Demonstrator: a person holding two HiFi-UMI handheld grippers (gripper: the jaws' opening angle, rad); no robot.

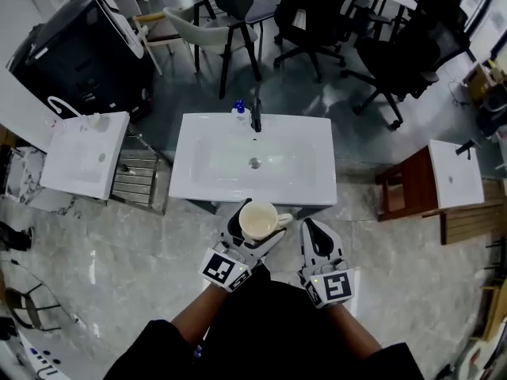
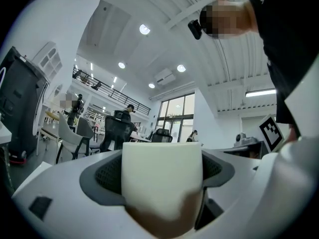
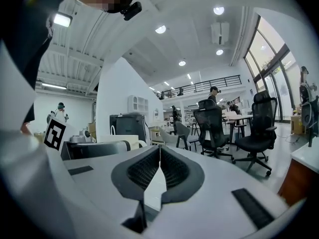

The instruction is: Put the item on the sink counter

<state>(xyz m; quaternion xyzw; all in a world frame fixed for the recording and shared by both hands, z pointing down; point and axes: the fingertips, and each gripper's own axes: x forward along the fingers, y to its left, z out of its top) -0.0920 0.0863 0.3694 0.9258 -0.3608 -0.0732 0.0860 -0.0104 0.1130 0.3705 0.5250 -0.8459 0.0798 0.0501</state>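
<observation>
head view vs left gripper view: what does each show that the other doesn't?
Only the head view: the white sink with its faucet, just ahead of the person, and the open mouth of the cream mug seen from above. Only the left gripper view: the ribbed pads set against the mug's sides, plus the ceiling lights. Both: the mug clamped in the left gripper, and office chairs beyond.
</observation>
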